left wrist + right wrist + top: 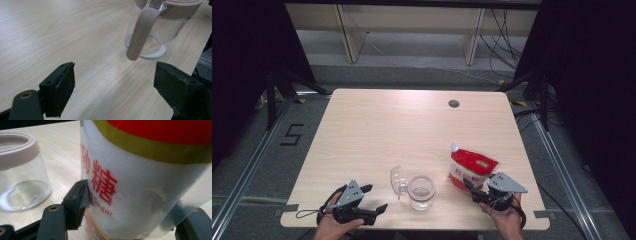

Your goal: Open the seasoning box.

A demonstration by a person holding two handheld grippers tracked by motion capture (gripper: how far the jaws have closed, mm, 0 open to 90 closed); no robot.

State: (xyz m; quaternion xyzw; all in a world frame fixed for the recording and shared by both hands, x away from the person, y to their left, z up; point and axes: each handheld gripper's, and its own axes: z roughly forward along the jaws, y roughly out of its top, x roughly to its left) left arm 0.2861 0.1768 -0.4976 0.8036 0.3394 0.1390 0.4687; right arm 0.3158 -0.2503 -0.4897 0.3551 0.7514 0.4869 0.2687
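A red and white sugar bag (472,167) with a white spout lies tilted on the table's right front. My right gripper (472,192) straddles its lower end. In the right gripper view the left pad (80,195) lies against the bag (150,170), and the other jaw sits half hidden behind the bag's clear corner. A clear glass jar (421,192) with a pinkish rim stands open left of the bag, its hinged lid (397,181) swung up on its left. My left gripper (377,197) rests open at the front left, nothing between its jaws, with the jar (160,32) just ahead of it.
The wooden table (387,125) has a round cable hole (454,103) at the back right. Its front edge runs close under both hands. Black curtains flank the table, and wooden furniture legs and cables stand on the floor beyond it.
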